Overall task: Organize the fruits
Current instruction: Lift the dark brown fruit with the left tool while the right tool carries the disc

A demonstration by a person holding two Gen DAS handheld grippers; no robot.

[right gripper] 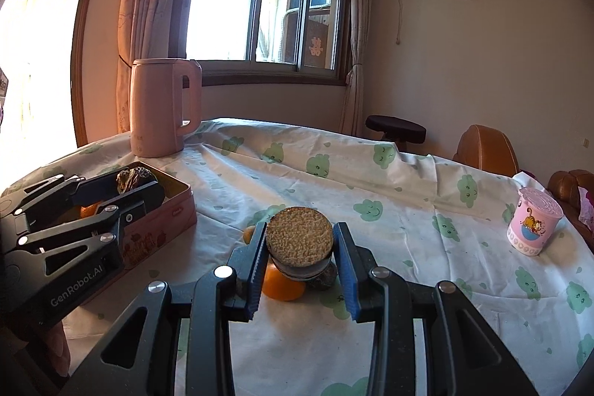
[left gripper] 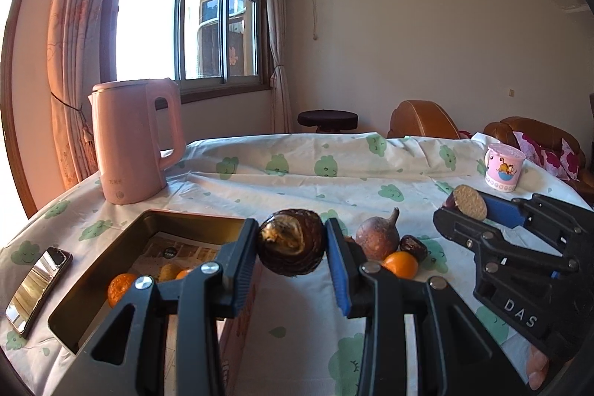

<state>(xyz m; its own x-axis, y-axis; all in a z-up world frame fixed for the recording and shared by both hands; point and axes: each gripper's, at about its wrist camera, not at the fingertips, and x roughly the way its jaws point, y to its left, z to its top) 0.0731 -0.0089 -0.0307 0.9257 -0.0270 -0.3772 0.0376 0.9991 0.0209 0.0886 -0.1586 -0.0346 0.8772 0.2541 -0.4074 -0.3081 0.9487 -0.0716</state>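
Left gripper (left gripper: 291, 244) clamps dark fruit (left gripper: 289, 242); right gripper (right gripper: 300, 247) clamps cut fruit (right gripper: 300, 238). Release over tin (left gripper: 92, 288) (left of fingers), low, gently.

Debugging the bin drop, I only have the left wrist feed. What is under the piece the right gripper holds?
Observer: The right gripper is shut on a cut fruit piece, lifted above an orange fruit on the tablecloth.
Operator: Is the left gripper over the tin?
Observer: Yes. From the right wrist view, the left gripper and its dark round fruit hang over the open pink tin.
Operator: Tin markings?
Observer: Its pink side wall carries a printed pattern, too blurred to read.
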